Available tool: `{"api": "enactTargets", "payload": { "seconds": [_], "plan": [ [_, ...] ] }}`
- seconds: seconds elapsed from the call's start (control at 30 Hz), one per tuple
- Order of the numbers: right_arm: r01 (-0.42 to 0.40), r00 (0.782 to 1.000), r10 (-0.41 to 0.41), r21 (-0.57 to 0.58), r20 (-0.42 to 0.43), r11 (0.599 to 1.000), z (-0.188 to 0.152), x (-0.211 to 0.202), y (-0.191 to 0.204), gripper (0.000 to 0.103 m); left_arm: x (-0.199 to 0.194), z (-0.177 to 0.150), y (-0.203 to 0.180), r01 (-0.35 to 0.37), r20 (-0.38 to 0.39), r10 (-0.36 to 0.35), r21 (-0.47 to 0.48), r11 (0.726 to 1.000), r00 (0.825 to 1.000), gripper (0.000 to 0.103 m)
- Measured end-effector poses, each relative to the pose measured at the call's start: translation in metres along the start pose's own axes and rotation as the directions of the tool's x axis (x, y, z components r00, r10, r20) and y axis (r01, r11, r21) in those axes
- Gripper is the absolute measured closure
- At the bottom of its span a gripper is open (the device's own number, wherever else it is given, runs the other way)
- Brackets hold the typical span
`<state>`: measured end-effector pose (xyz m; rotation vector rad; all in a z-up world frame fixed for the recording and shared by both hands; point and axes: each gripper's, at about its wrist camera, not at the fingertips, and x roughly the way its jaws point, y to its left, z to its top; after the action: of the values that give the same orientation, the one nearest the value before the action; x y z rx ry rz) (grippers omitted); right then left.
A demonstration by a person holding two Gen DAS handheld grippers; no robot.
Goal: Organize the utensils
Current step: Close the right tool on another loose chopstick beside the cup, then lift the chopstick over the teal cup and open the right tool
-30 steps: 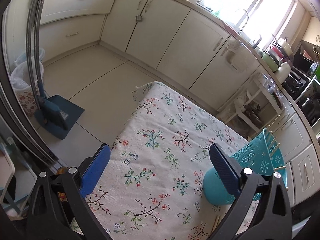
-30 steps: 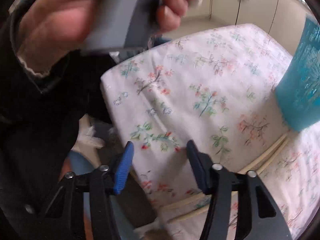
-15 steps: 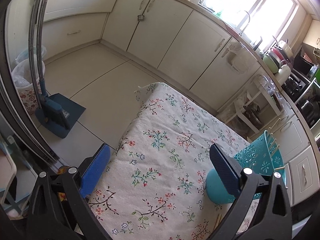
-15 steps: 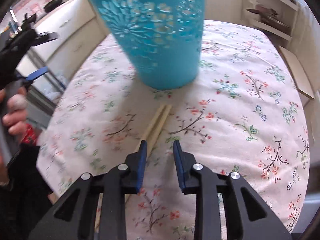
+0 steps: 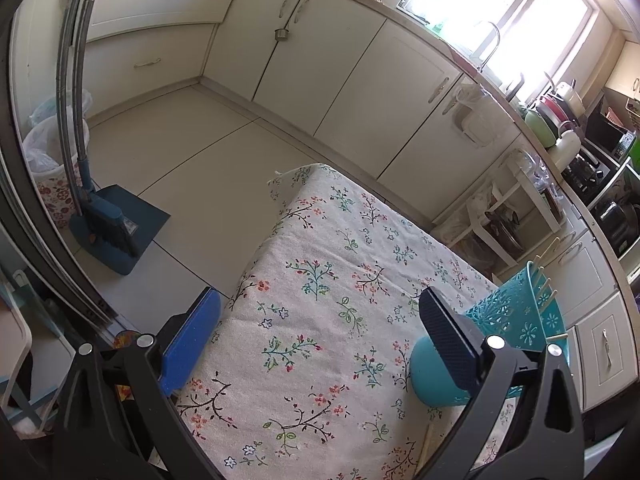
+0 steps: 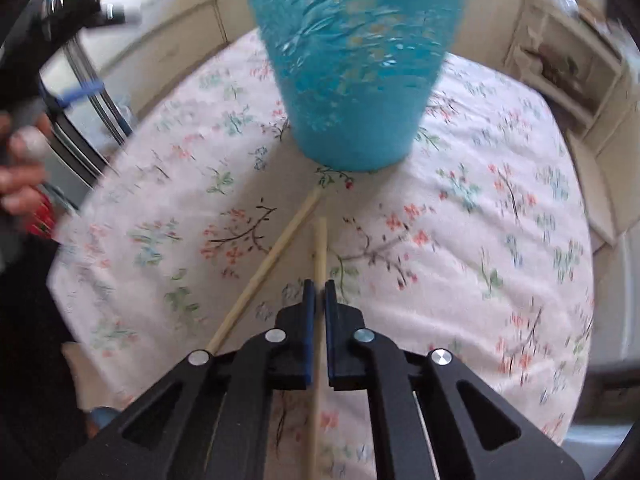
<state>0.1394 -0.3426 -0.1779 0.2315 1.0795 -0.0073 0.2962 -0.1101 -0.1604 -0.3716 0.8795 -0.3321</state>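
1. I work at a table under a floral tablecloth [image 6: 460, 240] in a cream-cupboard kitchen; a teal perforated holder [image 6: 352, 72] stands ahead of me, with sticks already in it in the left view.
2. My right gripper [image 6: 319, 300] has just been closing and now pinches one wooden chopstick [image 6: 320, 248].
3. That stick's long axis runs straight along my fingers, its free tip pointing at the holder's base.
4. A second chopstick [image 6: 268, 264] lies just left, angled toward the same base.
5. My left gripper [image 5: 320, 336] hangs spread and empty, holder at its right.
6. My right hand is nearer; I judge that lifting tip-up into the holder comes next.
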Motion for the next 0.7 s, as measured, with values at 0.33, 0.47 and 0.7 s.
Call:
{"api": "enactTargets", "payload": {
  "seconds": [0.33,0.47,0.7],
  "plan": [
    [-0.350,0.749,0.288,-0.013,0.597,0.937,0.079,-0.176,-0.006,0.097,-0.002,-0.002,-0.004,-0.013,0.017,0.013,0.014,1.000,1.000,0.007],
    [-0.225,0.635,0.121,0.033,0.763,0.974,0.129,-0.181,-0.001,0.097,-0.004,-0.003,-0.008,-0.015,0.030,0.014,0.039,0.999,0.999,0.007],
    [-0.059,0.696,-0.060,0.140,0.715,0.988,0.153,-0.099,-0.011,0.095,-0.007,0.001,-0.003,-0.017,0.042,0.015,0.033,0.999,0.999,0.008]
  ]
}}
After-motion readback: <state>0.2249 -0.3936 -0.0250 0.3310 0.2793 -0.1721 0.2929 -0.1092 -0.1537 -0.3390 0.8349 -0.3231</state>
